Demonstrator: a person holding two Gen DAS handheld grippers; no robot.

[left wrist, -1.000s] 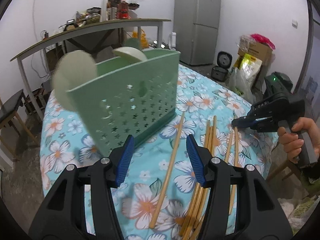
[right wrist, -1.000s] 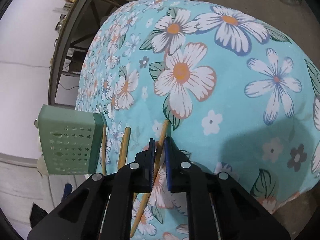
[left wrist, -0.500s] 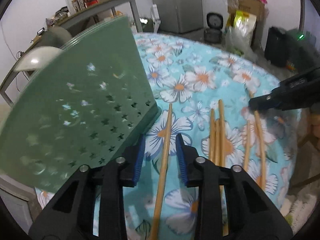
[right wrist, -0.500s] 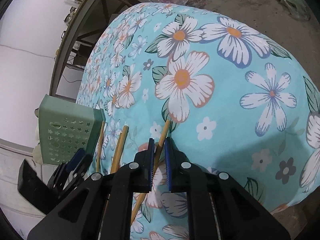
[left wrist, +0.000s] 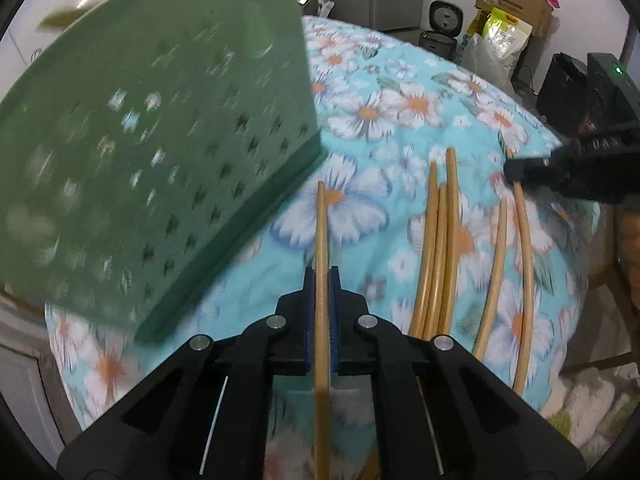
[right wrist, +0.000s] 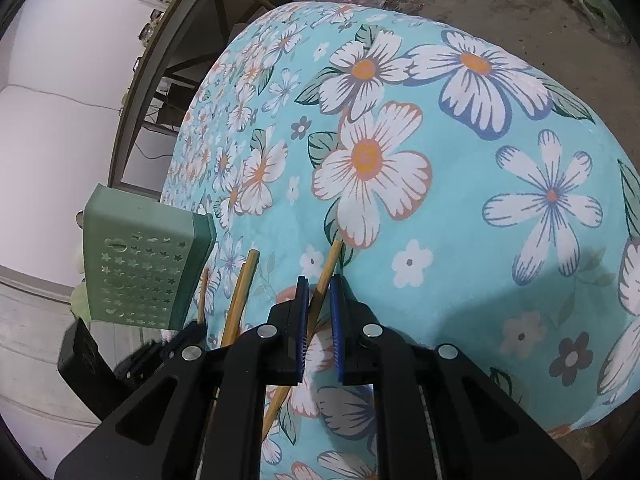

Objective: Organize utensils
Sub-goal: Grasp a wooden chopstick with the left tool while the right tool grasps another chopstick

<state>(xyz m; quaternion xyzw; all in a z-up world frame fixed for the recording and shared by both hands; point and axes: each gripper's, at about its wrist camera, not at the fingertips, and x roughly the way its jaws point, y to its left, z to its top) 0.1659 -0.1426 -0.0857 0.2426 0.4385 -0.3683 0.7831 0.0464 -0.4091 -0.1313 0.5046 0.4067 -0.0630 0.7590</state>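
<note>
One chopstick (left wrist: 321,240) runs between the left gripper (left wrist: 321,276) jaws — clamped narrow; right gripper (right wrist: 319,284) likewise pinches another chopstick (right wrist: 326,268).

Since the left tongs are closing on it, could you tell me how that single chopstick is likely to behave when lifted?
The chopstick looks thin and rigid, so probably stiff and light. It seems round and smooth, so it may roll on the tablecloth or slip. The left tongs grip it partway along, so the long free end could pivot downward.
</note>
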